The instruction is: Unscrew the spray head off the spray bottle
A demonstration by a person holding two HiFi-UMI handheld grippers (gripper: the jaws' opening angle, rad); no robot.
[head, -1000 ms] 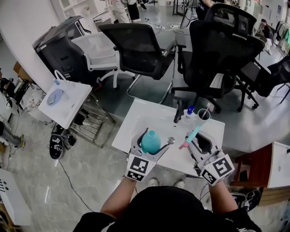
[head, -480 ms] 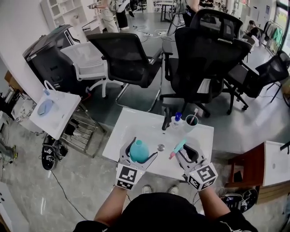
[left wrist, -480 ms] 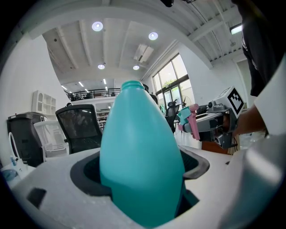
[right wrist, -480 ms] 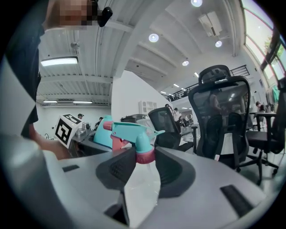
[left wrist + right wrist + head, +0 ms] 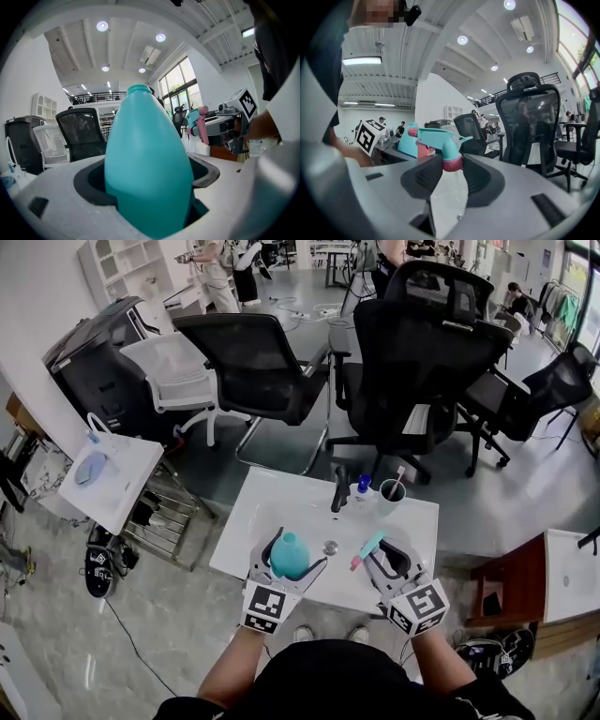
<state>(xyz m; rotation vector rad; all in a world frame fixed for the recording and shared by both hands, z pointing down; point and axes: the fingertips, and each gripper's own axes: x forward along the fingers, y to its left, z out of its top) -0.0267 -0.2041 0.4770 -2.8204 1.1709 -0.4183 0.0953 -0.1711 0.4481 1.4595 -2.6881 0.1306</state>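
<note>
Above the table (image 5: 272, 498), left hand-held gripper (image 5: 298, 549) clamps bottle (image 5: 147, 164) (neck open), right hand-held gripper (image 5: 384, 555) grips spray head (image 5: 440, 139)

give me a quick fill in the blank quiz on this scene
1. The left gripper holds a ___ bottle.
2. The right gripper holds the spray head by its ___ collar.
3. The bottle's neck is bare: the spray head is ___ it.
4. The table below both grippers is ___.

Missing words: teal; pink; off; white
</note>
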